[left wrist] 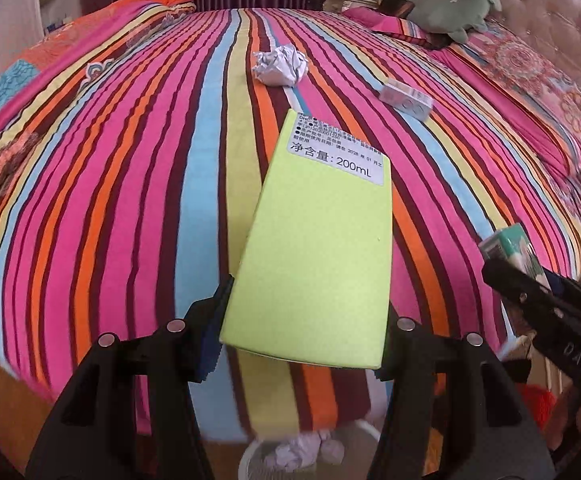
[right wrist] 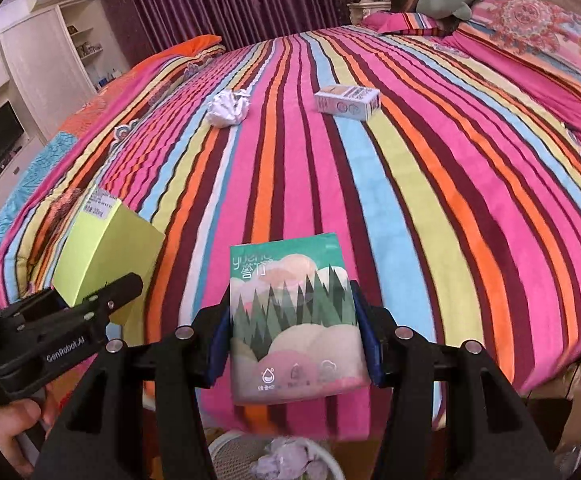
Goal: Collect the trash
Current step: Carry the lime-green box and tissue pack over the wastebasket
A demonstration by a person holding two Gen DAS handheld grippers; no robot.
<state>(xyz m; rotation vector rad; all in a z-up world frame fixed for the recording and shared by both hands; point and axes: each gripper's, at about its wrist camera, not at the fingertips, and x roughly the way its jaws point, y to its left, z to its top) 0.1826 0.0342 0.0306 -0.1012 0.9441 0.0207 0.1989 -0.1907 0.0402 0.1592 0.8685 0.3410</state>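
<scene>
Where the frames end at the bottom, a white basket point(right wrist: 226, 450) is cut off, showing only part of its rim and some crumpled paper inside. The left hand-held gripper point(left wrist: 304, 332) clamps a lime-green box point(left wrist: 314, 248) between its fingers; the right hand-held gripper point(right wrist: 294, 344) grips a green tissue pack point(right wrist: 296, 320) the same way. Both are held above the near edge of a striped bed point(right wrist: 430, 200). Farther out on the bed lie a crumpled paper ball point(left wrist: 280, 65) and a small pale carton point(right wrist: 347, 102), well apart. Purple curtains point(right wrist: 230, 0) hang behind; a plush toy point(left wrist: 446, 6) sits by the headboard.
</scene>
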